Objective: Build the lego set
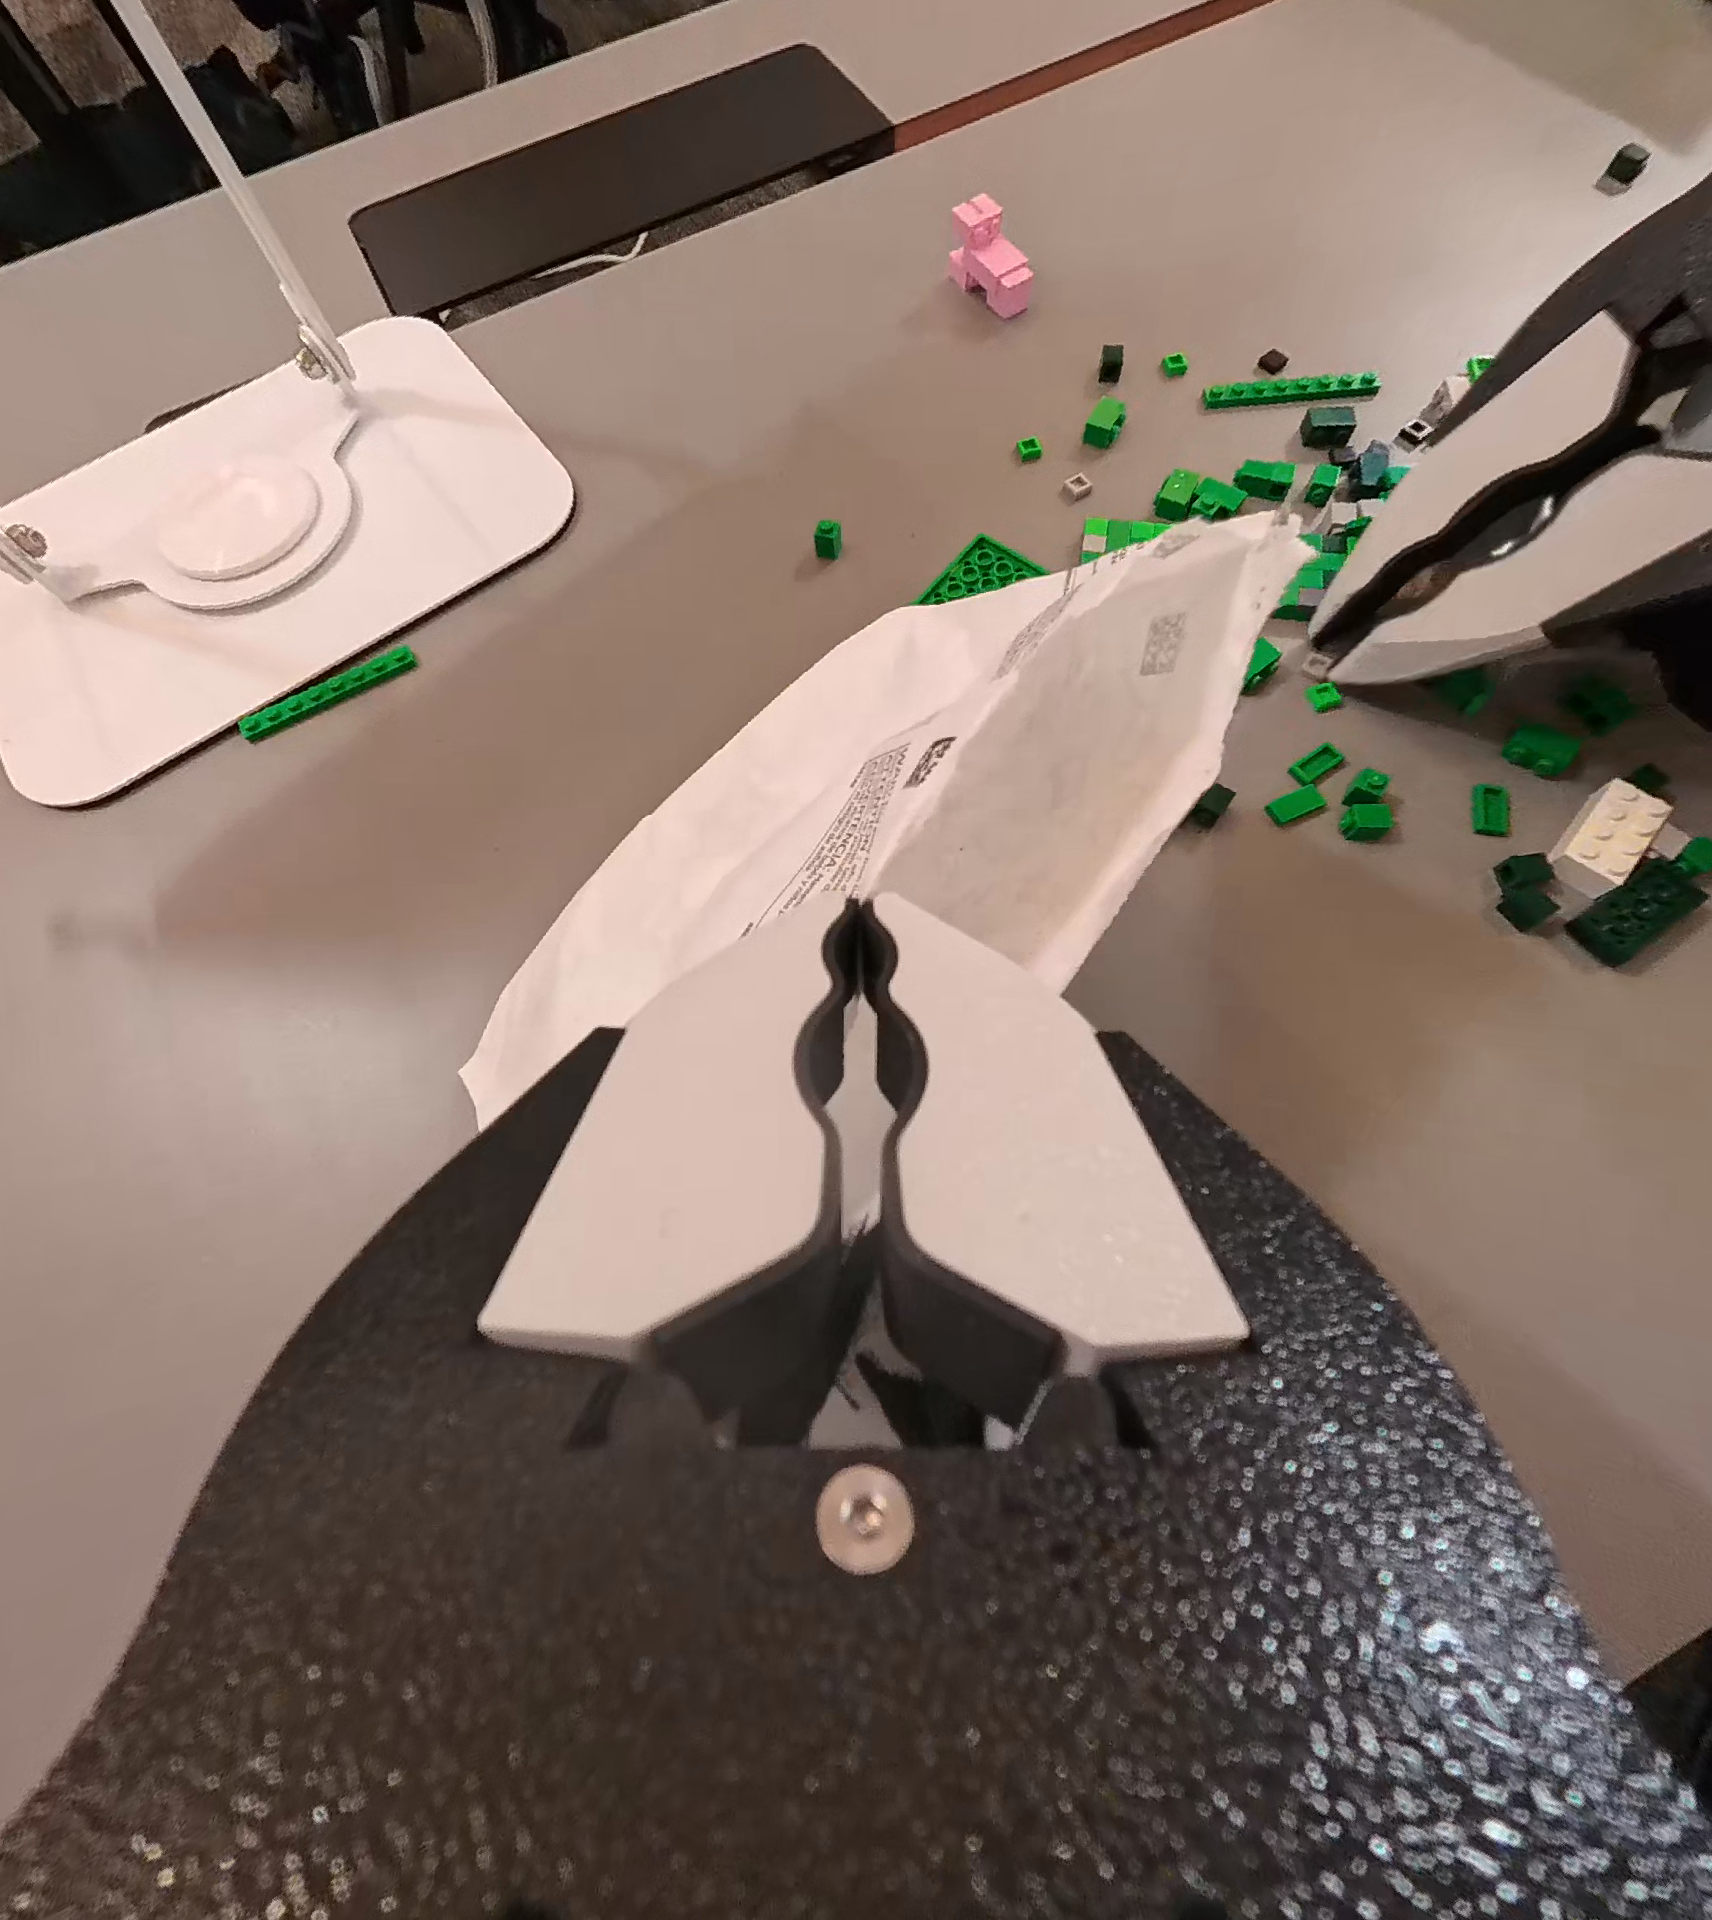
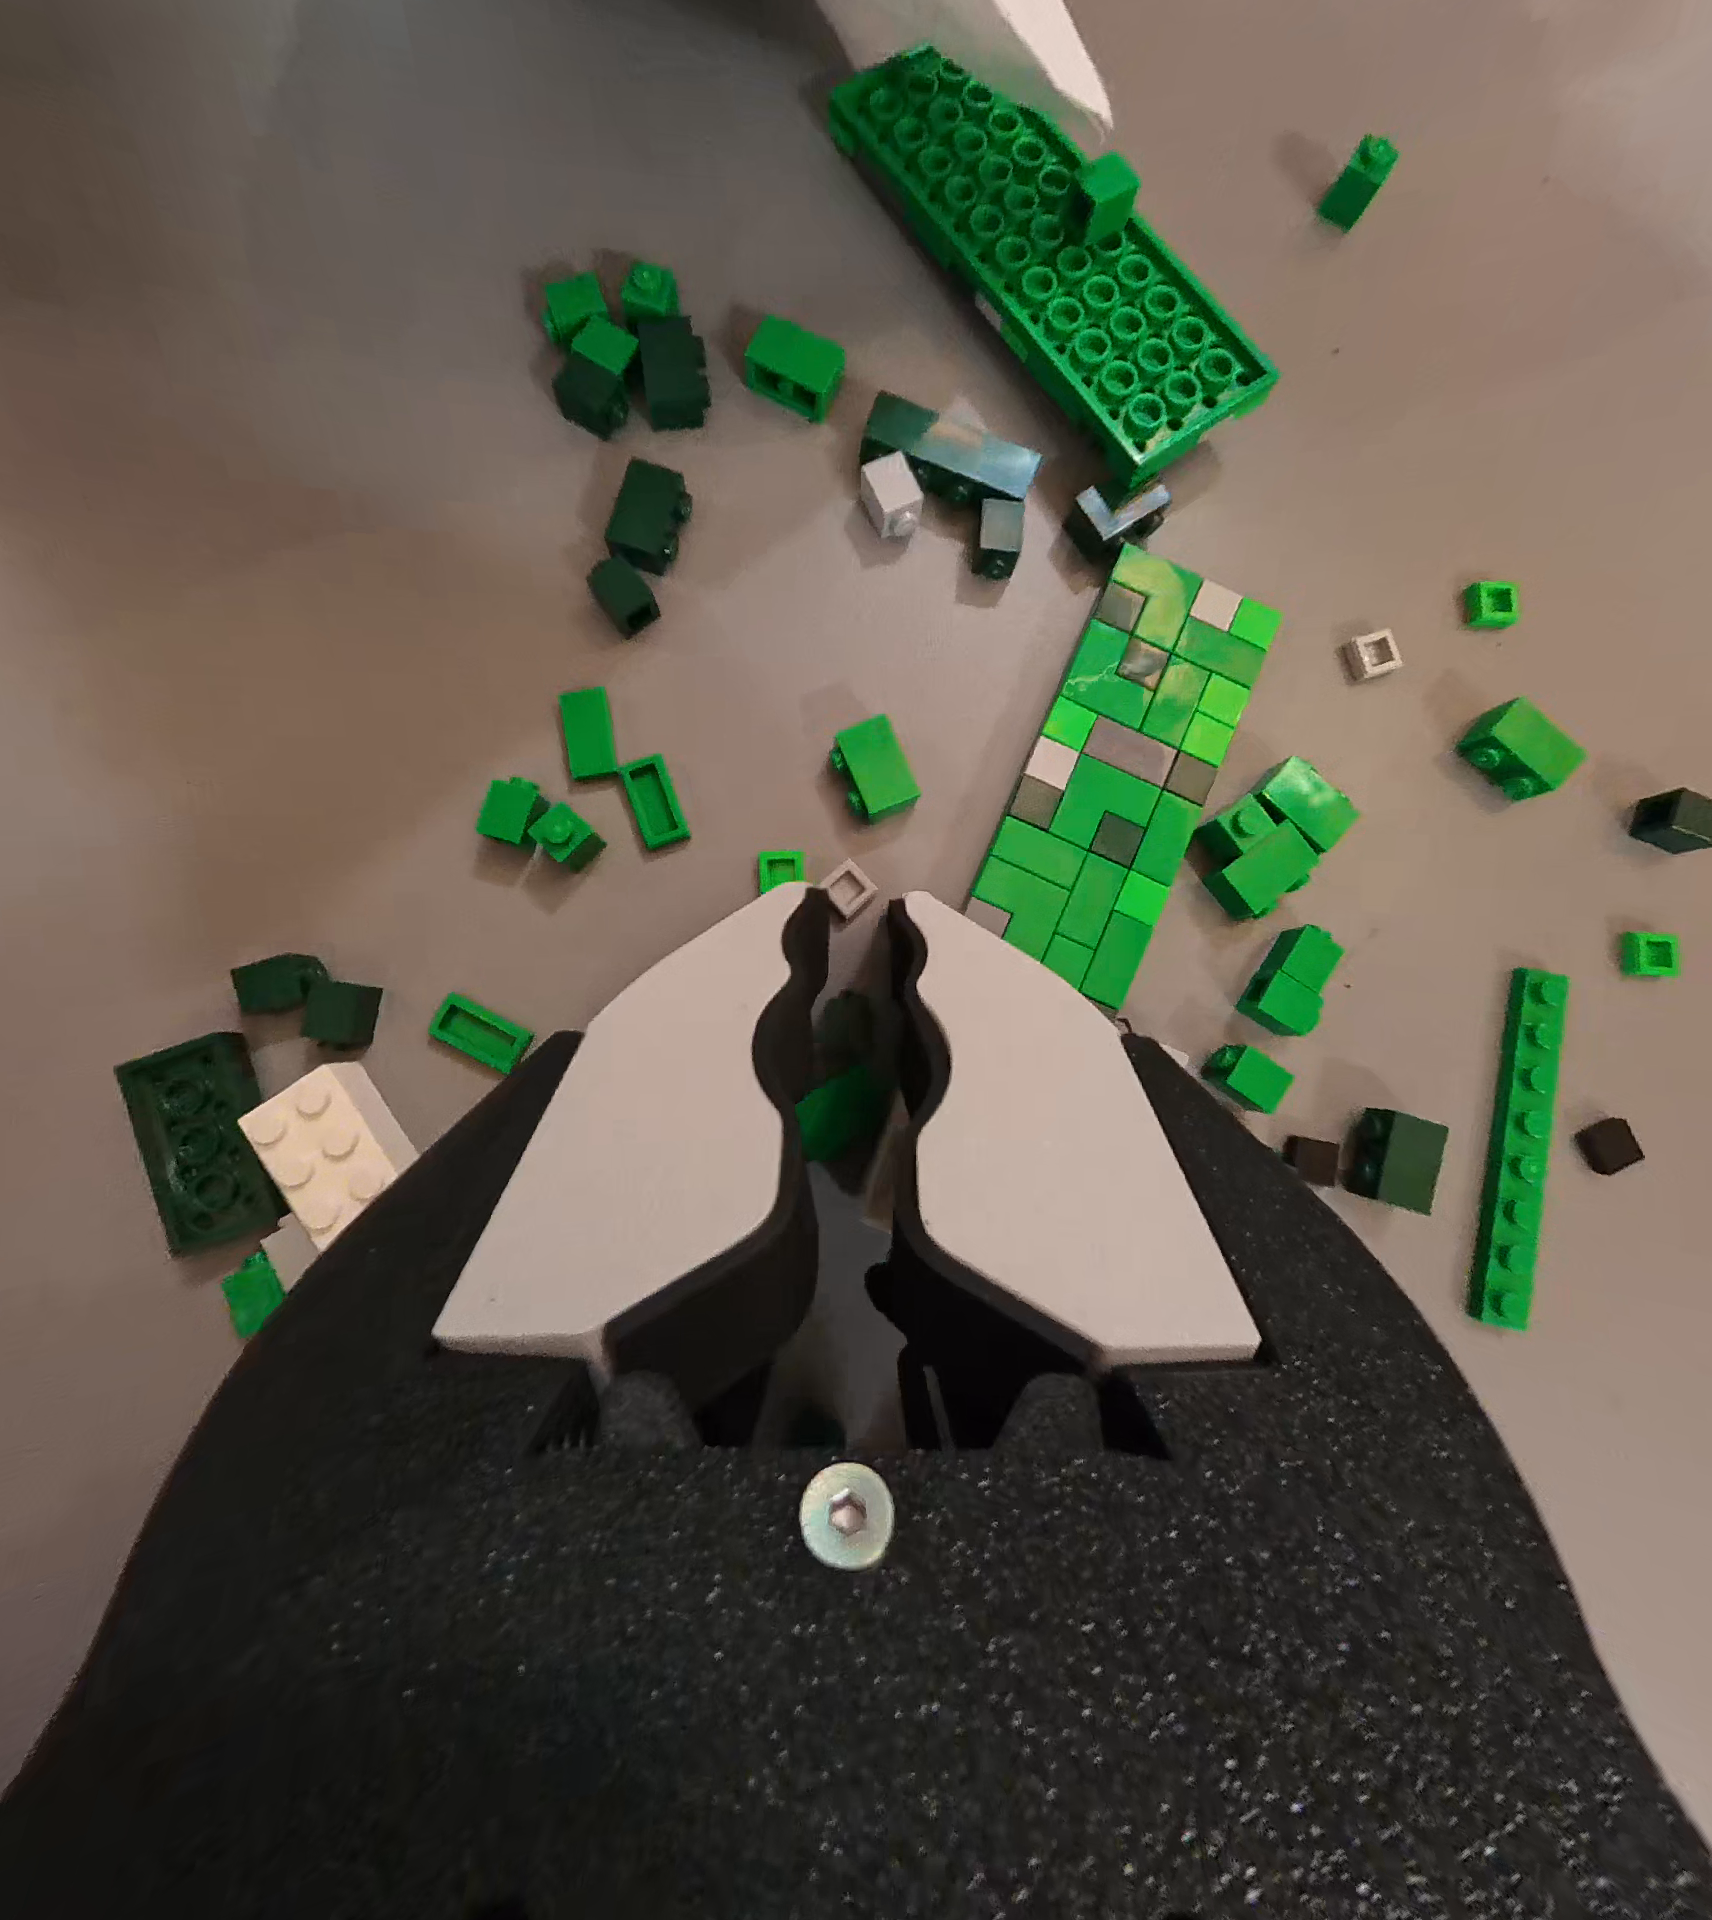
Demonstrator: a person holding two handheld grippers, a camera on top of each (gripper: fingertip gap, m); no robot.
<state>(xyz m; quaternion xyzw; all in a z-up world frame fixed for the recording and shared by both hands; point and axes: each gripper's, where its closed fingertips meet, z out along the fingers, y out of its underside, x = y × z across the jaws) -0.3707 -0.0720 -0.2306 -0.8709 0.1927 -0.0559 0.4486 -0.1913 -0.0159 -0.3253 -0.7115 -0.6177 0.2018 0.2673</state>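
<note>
The left gripper [image 1: 862, 914] is clenched on a white paper bag [image 1: 935, 769], lifted above the grey table [image 1: 312, 1039]. The right gripper [image 2: 852, 904] – slightly parted – touches a small grey tile [image 2: 848, 890] among scattered green lego bricks [image 2: 873, 769] mid-table.

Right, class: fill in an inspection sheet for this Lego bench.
Surface: grey table, bare at left.
Job's things: green bricks scattered; tiled panel; studded plate; pink figure.
Clutter: white bag; white stand.
Grippers: left gripper shut on bag; right gripper slightly open beside a grey tile.
Cables: white lead in table hatch.
Surroundings: nothing clear.
</note>
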